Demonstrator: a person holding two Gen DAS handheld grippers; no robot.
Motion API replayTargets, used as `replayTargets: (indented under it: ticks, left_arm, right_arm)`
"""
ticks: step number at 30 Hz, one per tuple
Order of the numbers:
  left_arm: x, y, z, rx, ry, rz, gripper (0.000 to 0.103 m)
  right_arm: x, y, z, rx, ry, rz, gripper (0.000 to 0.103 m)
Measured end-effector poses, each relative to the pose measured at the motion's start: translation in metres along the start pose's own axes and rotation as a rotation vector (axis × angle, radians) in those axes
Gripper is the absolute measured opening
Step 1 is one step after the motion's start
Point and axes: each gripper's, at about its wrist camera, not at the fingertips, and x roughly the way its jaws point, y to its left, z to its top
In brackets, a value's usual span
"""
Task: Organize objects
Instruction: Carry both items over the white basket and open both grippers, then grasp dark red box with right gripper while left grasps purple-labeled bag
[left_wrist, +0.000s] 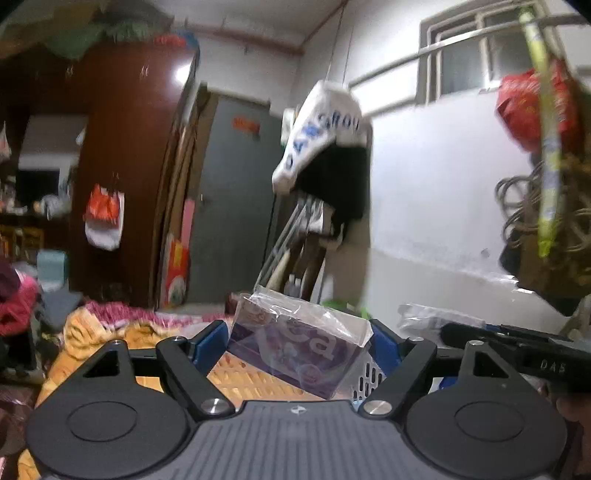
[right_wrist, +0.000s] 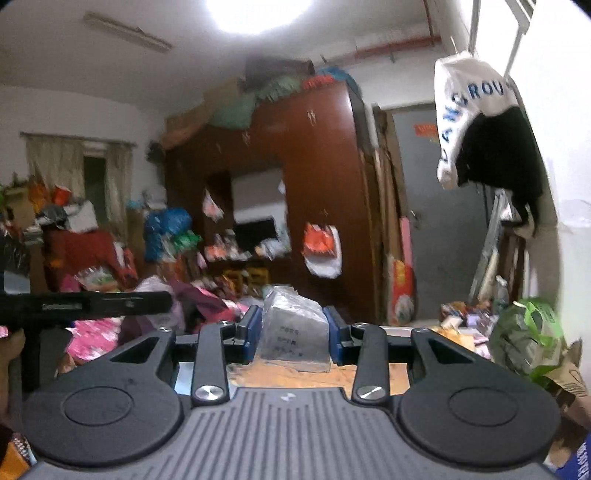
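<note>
Between both sets of jaws, a wrapped pack each, carried up in the air.
L gripper (left_wrist: 301, 341) was clamped on purple pack (left_wrist: 295, 350), held tilted w/ loose clear wrap, so it could've slid out. R gripper (right_wrist: 291, 328) was clamped on grey pack (right_wrist: 293, 332); crinkly film, grip likely slippery.

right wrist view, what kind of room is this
Most likely a lived-in bedroom that doubles as storage. A tall dark wooden wardrobe has bundles piled on top, plastic bags hang from its doors, and clothes and packets lie heaped across the left side.
</note>
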Motion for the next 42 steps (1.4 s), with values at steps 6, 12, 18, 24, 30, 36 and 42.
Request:
replayTargets:
  ticks: [6, 12, 18, 24, 30, 36, 42]
  left_arm:
    - [0.057, -0.006, -0.007, -0.002, 0.098, 0.084, 0.103]
    - [0.019, 0.0, -0.032, 0.0, 0.083, 0.063, 0.103]
    - [-0.083, -0.015, -0.096, 0.065, -0.036, 0.053, 0.103]
    - [-0.13, -0.016, -0.163, 0.006, -0.052, 0.072, 0.102]
    - [-0.138, -0.004, -0.184, 0.017, -0.007, 0.151, 0.096]
    - [-0.126, -0.002, -0.194, 0.027, 0.031, 0.155, 0.09]
    - [-0.119, -0.014, -0.201, 0.034, 0.05, 0.155, 0.09]
  right_arm:
    - [0.033, -0.007, -0.007, -0.035, 0.05, -0.047, 0.091]
    - [-0.009, -0.005, -0.029, -0.014, 0.031, -0.072, 0.103]
    - [-0.086, 0.005, -0.1, 0.09, -0.002, -0.024, 0.103]
    - [-0.115, 0.013, -0.154, 0.205, 0.037, 0.081, 0.102]
    - [-0.094, 0.019, -0.159, 0.156, 0.085, -0.007, 0.083]
    - [-0.074, 0.035, -0.168, 0.093, 0.148, -0.053, 0.082]
    - [-0.087, 0.039, -0.178, 0.099, 0.142, -0.075, 0.065]
